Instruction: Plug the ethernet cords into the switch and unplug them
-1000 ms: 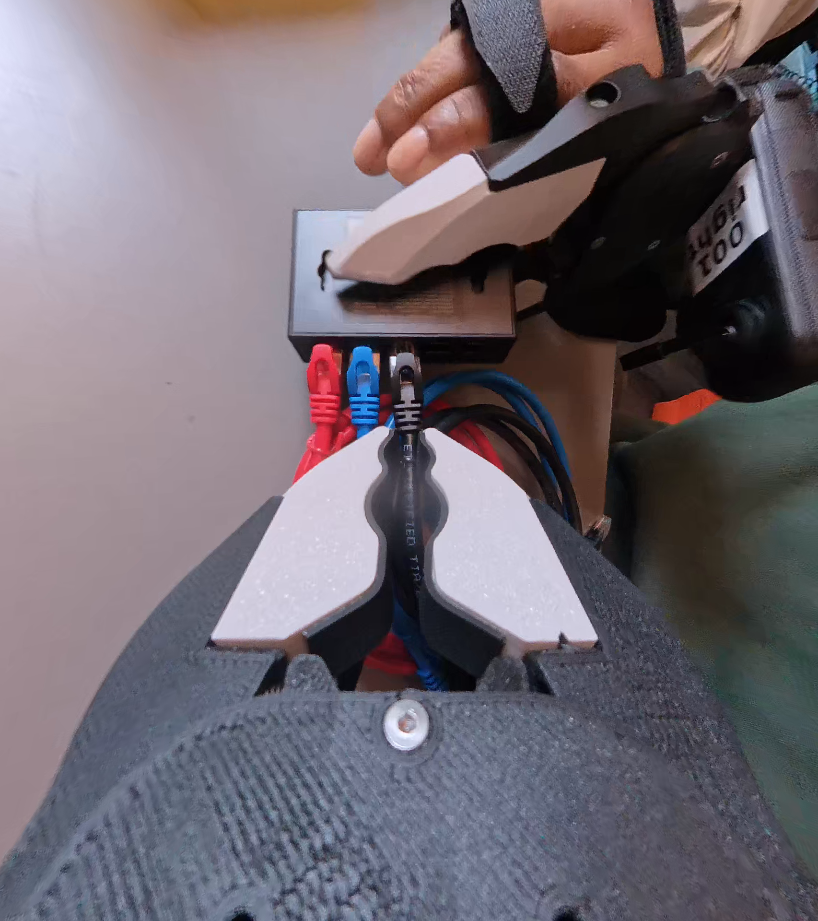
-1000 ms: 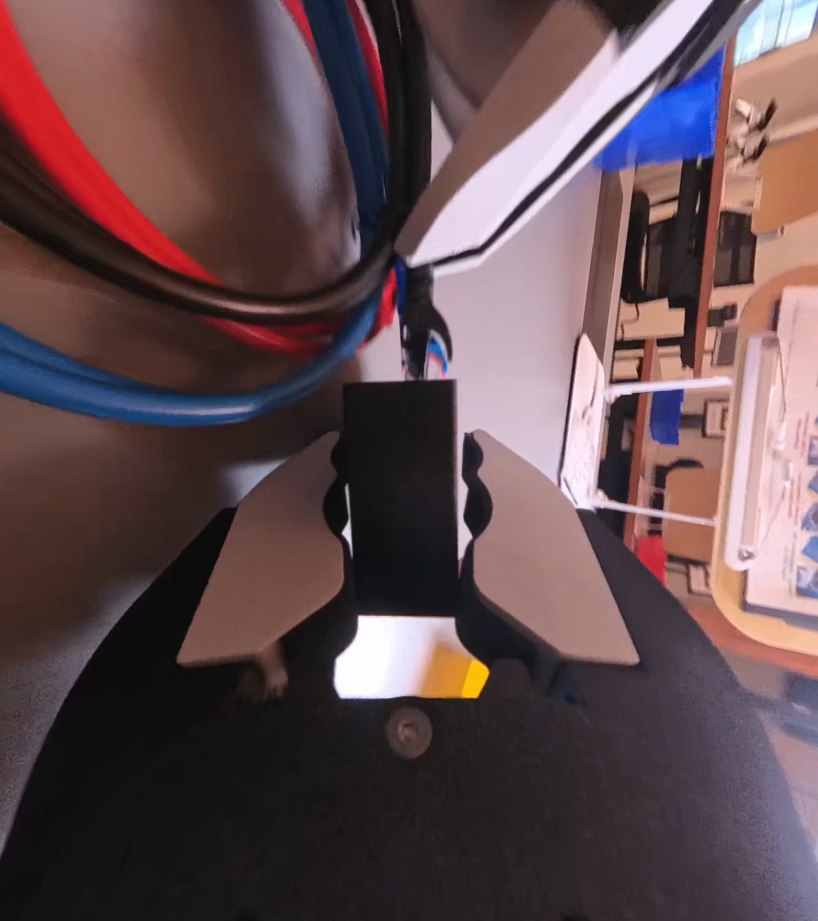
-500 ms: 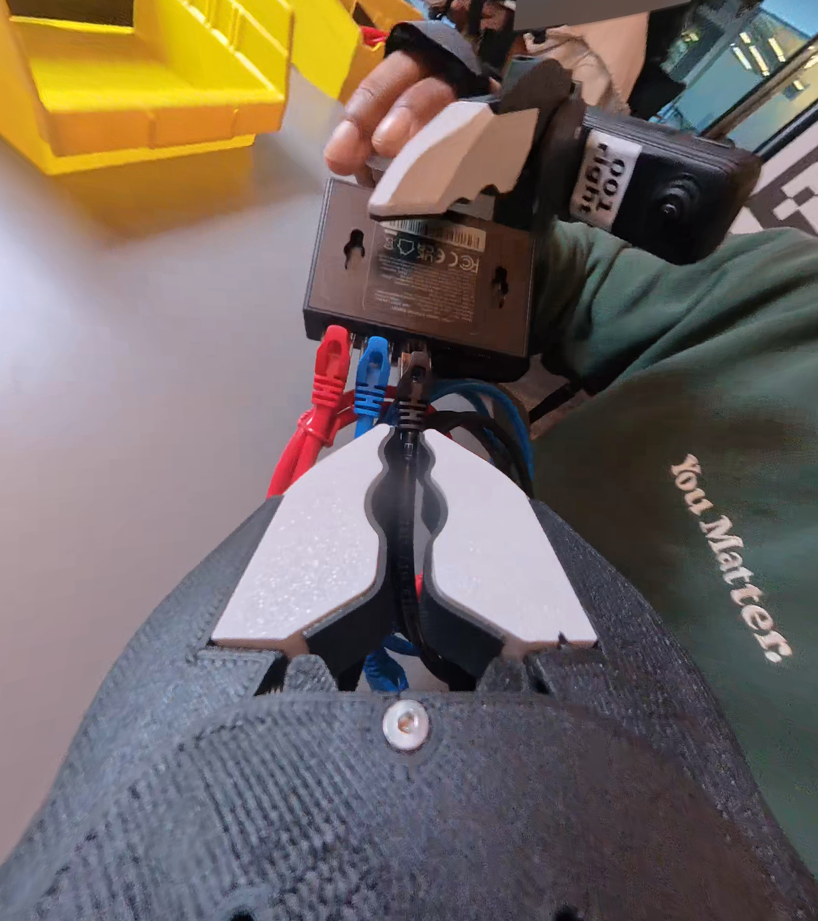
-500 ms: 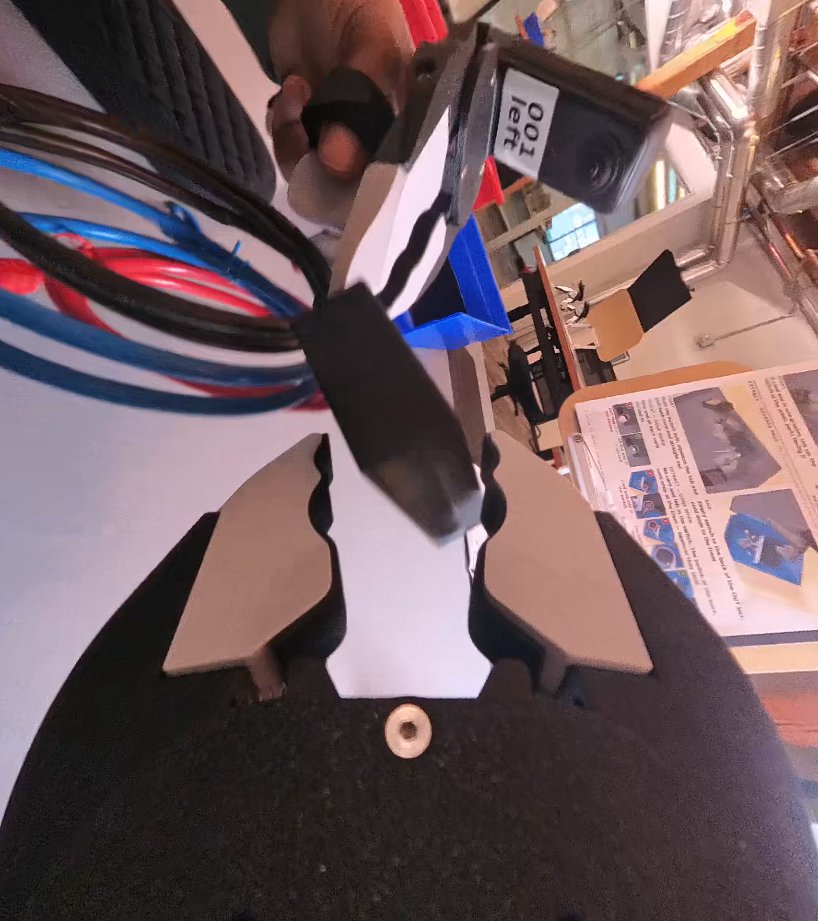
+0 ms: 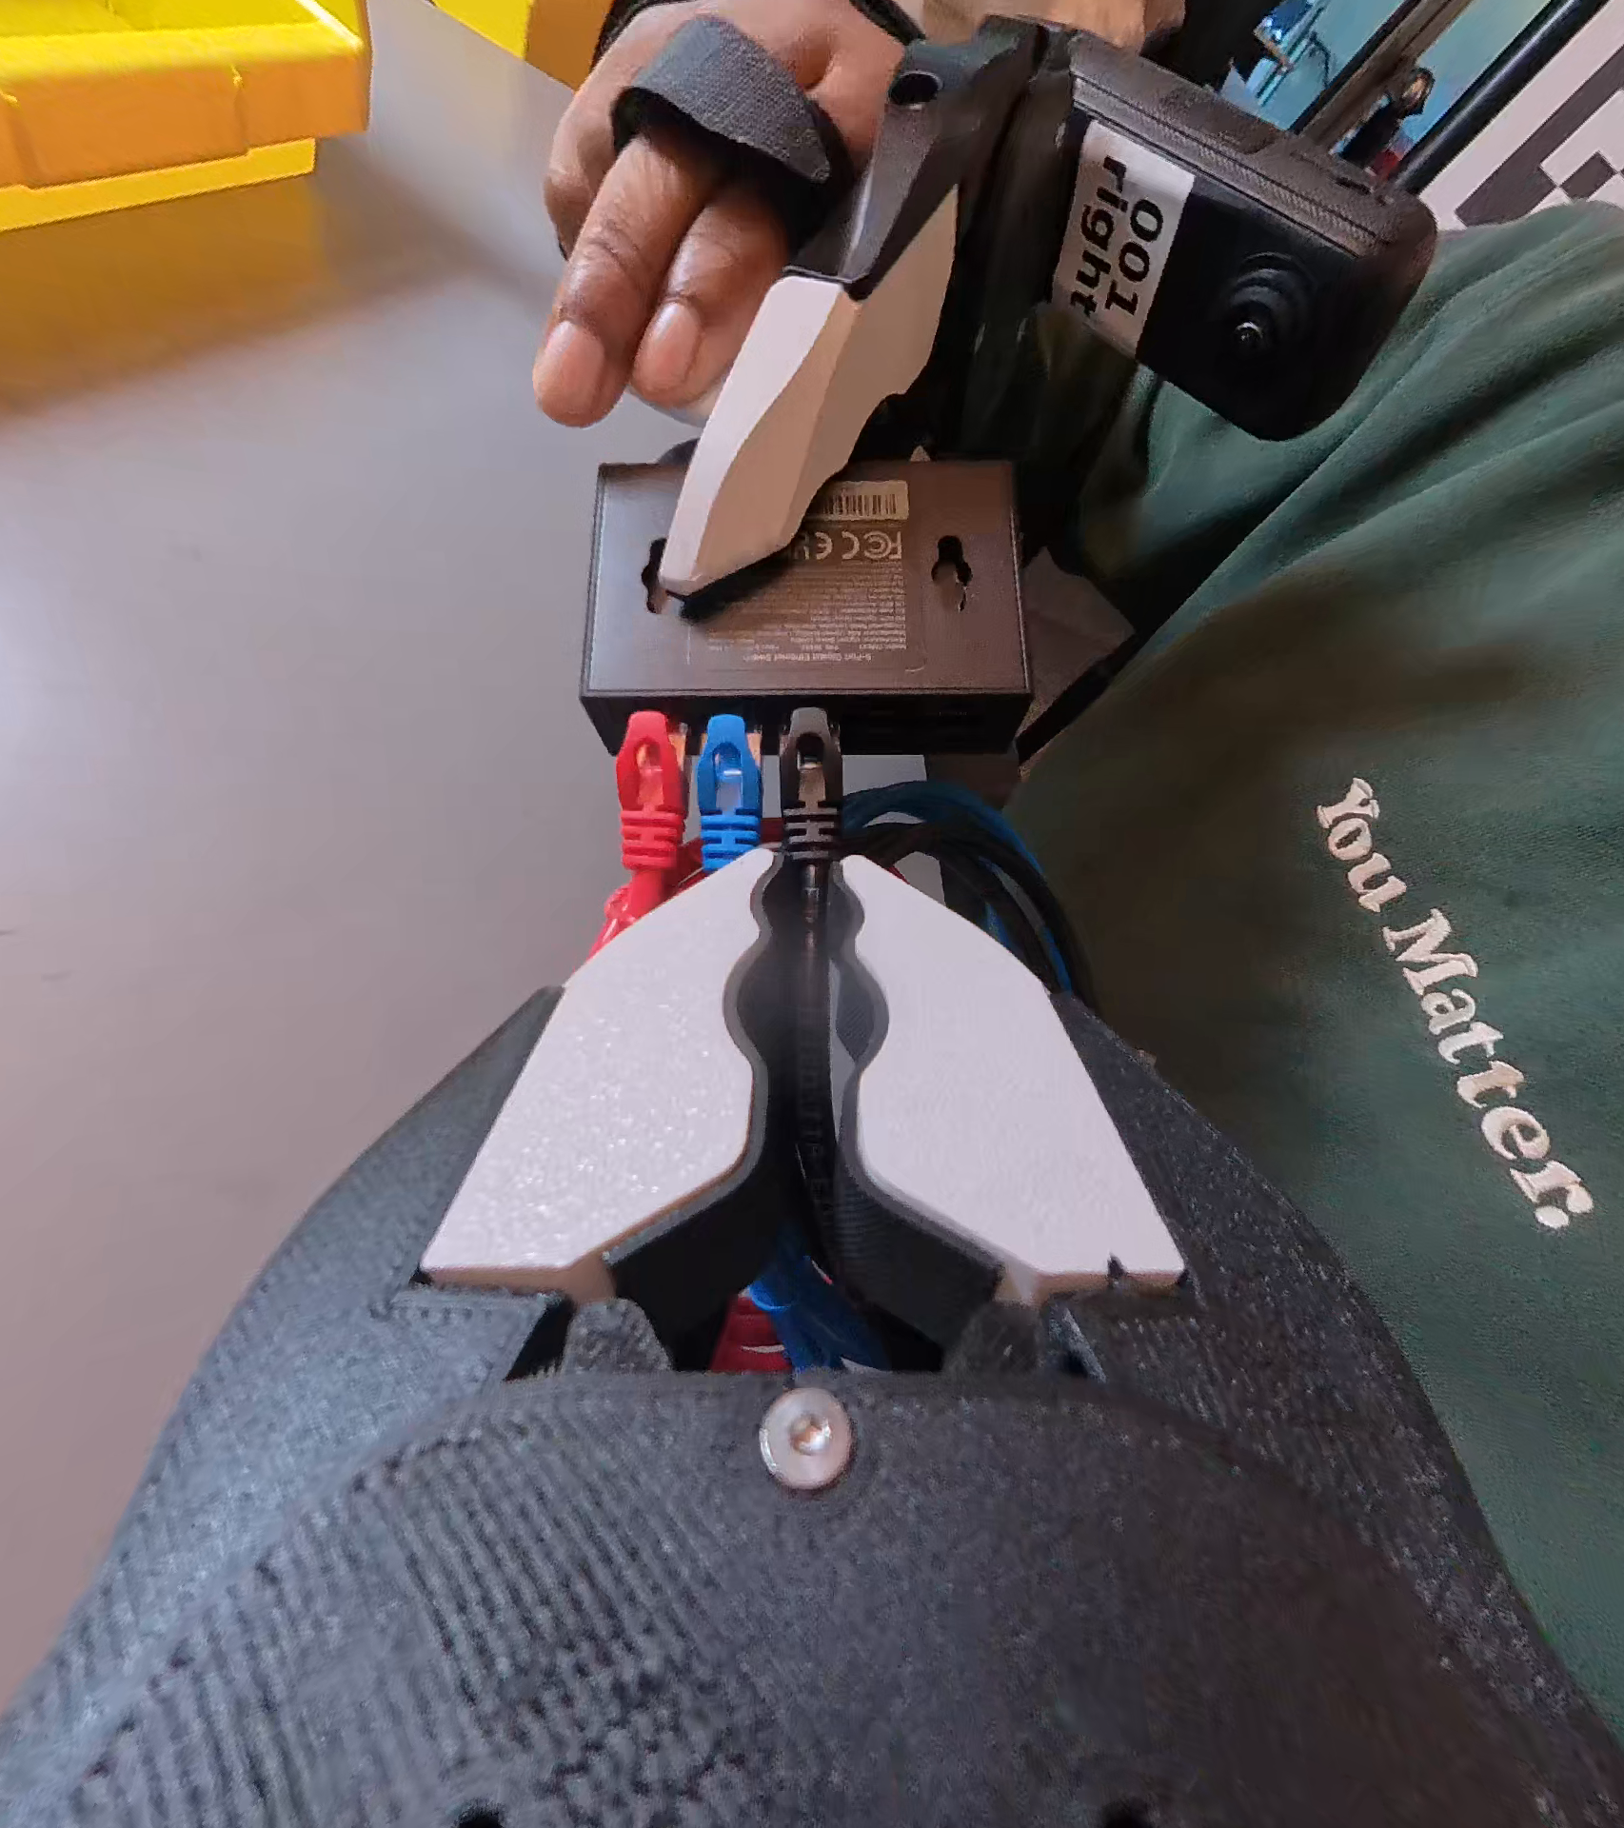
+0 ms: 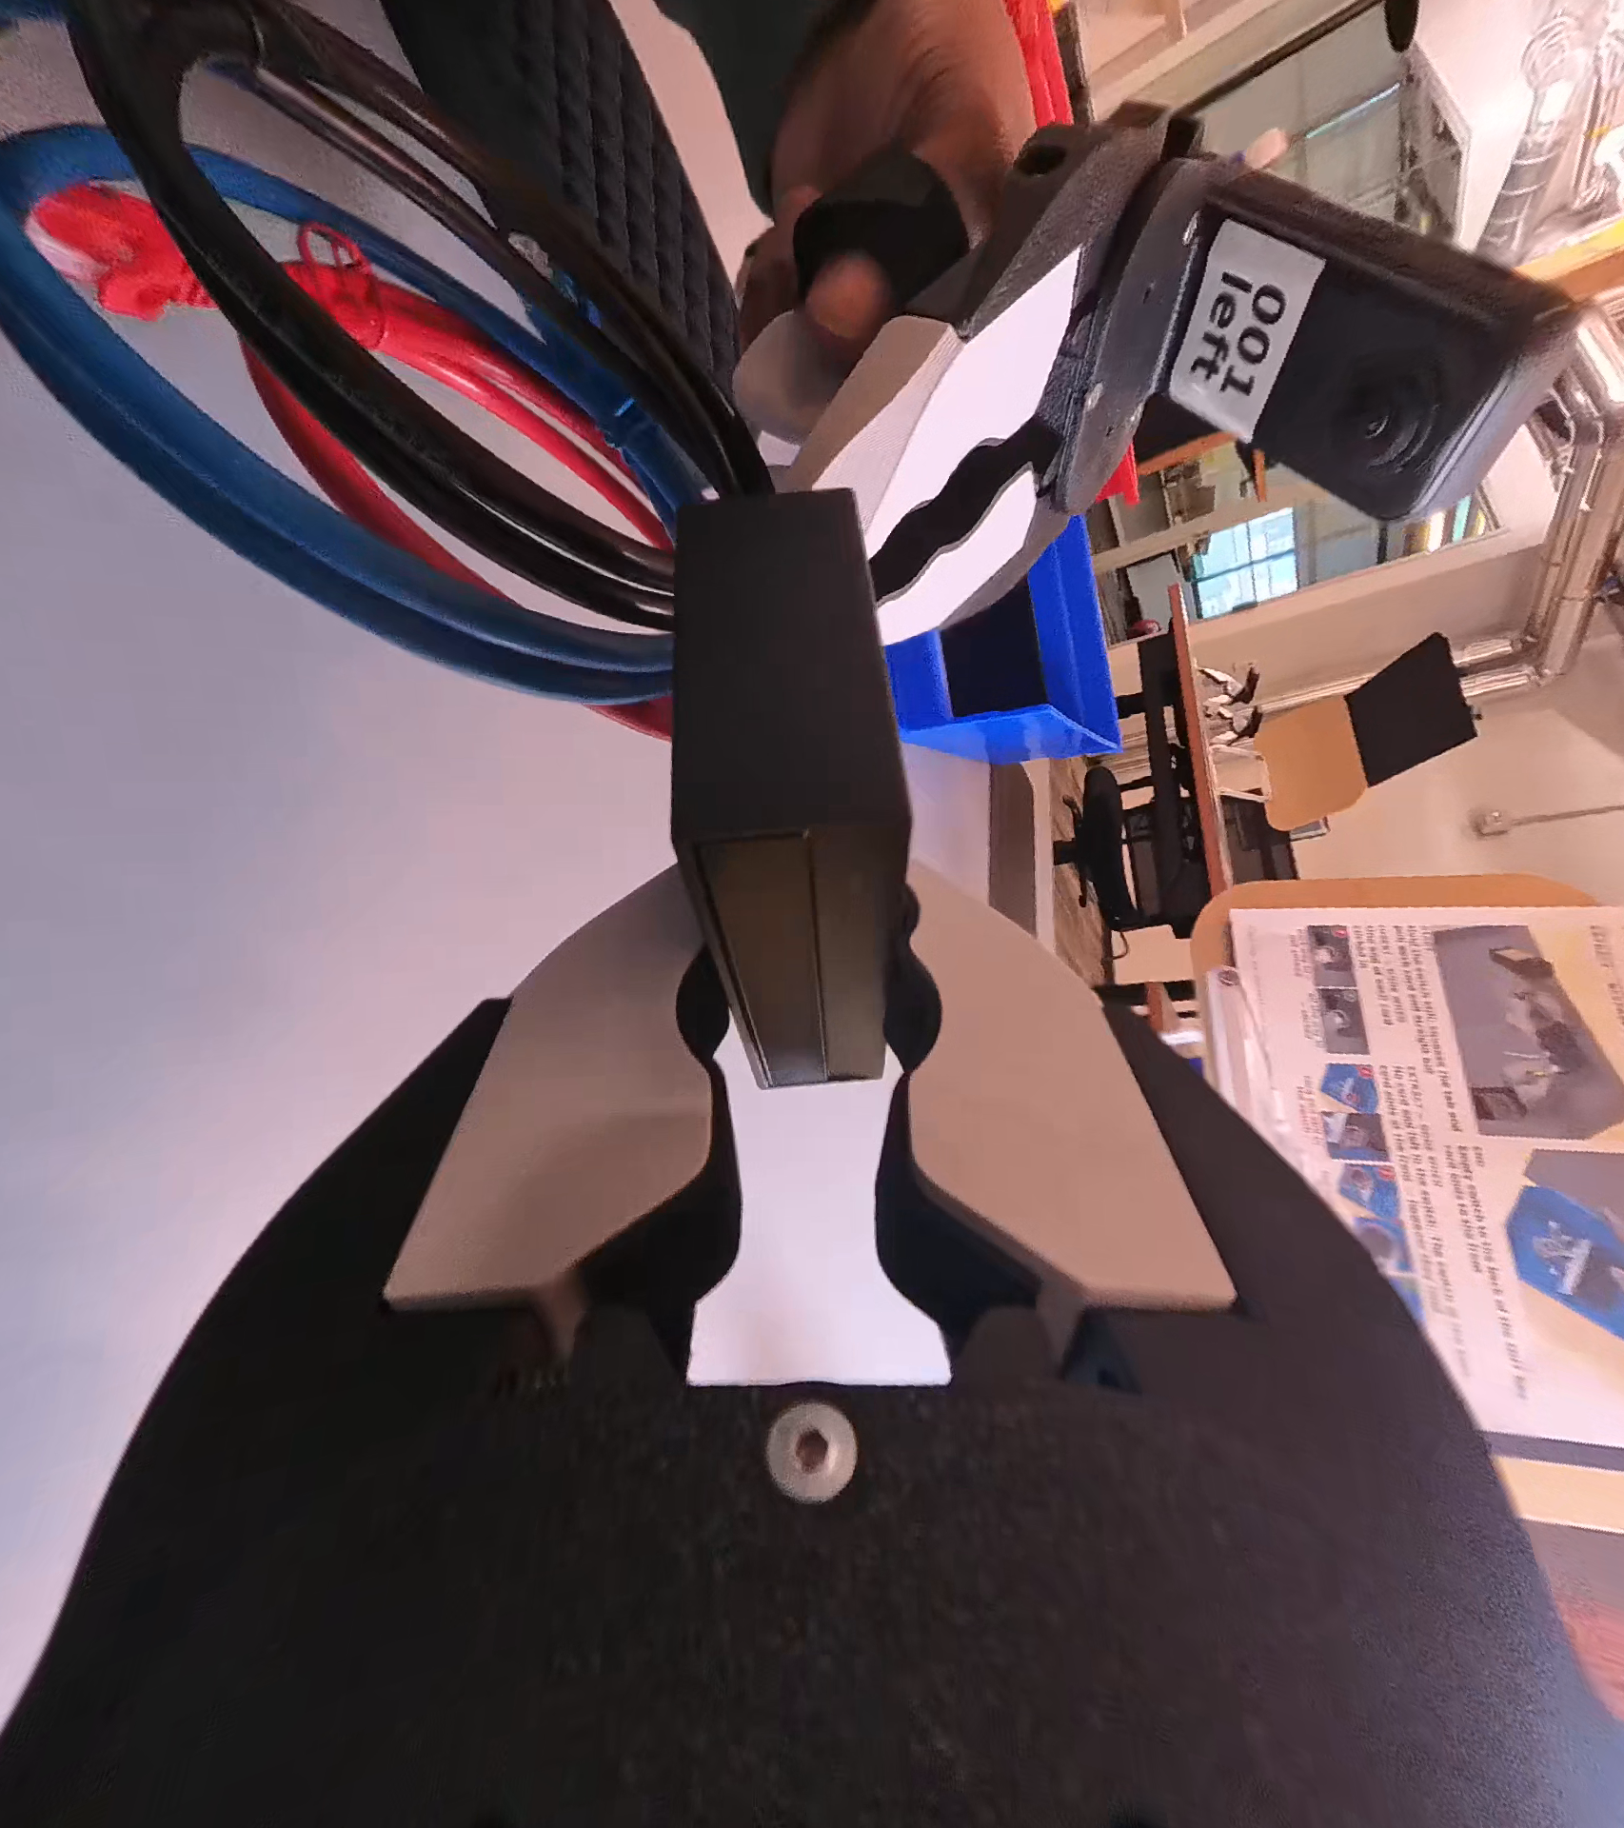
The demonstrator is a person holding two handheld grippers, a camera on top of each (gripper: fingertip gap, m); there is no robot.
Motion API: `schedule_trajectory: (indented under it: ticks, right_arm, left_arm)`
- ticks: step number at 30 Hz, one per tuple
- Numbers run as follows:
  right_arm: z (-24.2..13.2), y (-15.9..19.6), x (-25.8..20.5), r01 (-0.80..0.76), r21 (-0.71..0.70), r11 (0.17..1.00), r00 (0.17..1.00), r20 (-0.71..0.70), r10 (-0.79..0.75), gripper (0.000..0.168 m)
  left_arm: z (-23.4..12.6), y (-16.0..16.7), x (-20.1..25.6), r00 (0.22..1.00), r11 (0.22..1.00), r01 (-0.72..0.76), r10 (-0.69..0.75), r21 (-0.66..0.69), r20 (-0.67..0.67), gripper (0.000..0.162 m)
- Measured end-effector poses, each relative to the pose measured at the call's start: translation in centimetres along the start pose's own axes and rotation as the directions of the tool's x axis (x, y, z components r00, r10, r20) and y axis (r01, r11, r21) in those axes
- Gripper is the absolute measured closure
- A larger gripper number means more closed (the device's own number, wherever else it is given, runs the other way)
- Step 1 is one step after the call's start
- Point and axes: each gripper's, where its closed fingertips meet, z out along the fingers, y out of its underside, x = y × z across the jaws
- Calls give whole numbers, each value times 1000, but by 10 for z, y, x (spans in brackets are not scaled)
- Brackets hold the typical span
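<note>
The black switch (image 5: 803, 633) is held up with its underside facing the left wrist view. Red (image 5: 650, 791), blue (image 5: 729, 791) and black (image 5: 808, 781) plugs sit in three neighbouring ports. My left gripper (image 5: 806, 866) is shut on the black cord just behind its plug. My right gripper (image 6: 793, 950) is shut on the switch (image 6: 783, 752) at its end, and one of its fingers (image 5: 759, 475) lies across the underside. Red, blue and black cord loops (image 6: 452, 475) hang behind the switch. The left gripper also shows in the right wrist view (image 6: 947, 514).
Yellow bins (image 5: 96, 109) stand at the far left of the pale table (image 5: 195, 791). A blue bin (image 6: 1006, 683) sits beyond the switch. An illustrated sheet on a board (image 6: 1441, 1138) lies at the right. The person's green sweatshirt (image 5: 1382, 841) is close on the right. The left gripper's tips are roughly 5 centimeters from the right gripper's.
The switch has swung from lying flat to showing its underside squarely. The right jaws looked wider half a second ago and now grip its end. The left gripper kept hold of the black cord.
</note>
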Motion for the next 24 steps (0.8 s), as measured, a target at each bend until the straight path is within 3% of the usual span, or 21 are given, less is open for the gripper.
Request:
schedule_trajectory:
  ticks: [6, 11, 13, 16, 19, 20, 21, 22, 24]
  right_arm:
    - [4, -3, -2, -8, 6, 1000, 1000, 0, 8, 140]
    - [3, -4, 25, 7, -33, 999, 993, -121, -11, 139]
    - [-1, 2, 37, 4, -68, 998, 986, -168, -15, 139]
    - [-19, 15, 59, -51, -121, 991, 965, -261, 18, 139]
    - [-35, 30, 74, -108, -196, 975, 937, -348, 34, 139]
    - [-37, 32, 77, -103, -217, 971, 927, -374, 15, 139]
    - [-38, 33, 78, -92, -242, 966, 919, -393, -10, 139]
    - [-38, 34, 80, -78, -276, 958, 906, -421, -48, 139]
    - [-38, 34, 81, -59, -325, 944, 881, -461, -104, 139]
  left_arm:
    - [0, 5, 2, 1000, 1000, 7, -7, -5, 12, 156]
    - [-14, -18, 1, 988, 991, -110, 101, 74, 113, 154]
    - [-26, -34, 6, 973, 975, -187, 166, 120, 161, 134]
    - [-56, -42, 1, 910, 942, -307, 249, 135, 333, 131]
    - [-83, -28, -30, 781, 932, -358, 266, 57, 565, 121]
    - [-89, -22, -43, 755, 939, -336, 224, 70, 616, 111]
    - [-91, -19, -48, 796, 947, -275, 128, 166, 591, 110]
    - [-89, -16, -50, 857, 942, -177, 6, 284, 515, 110]
    - [-91, -9, -62, 899, 898, -12, -183, 440, 398, 99]
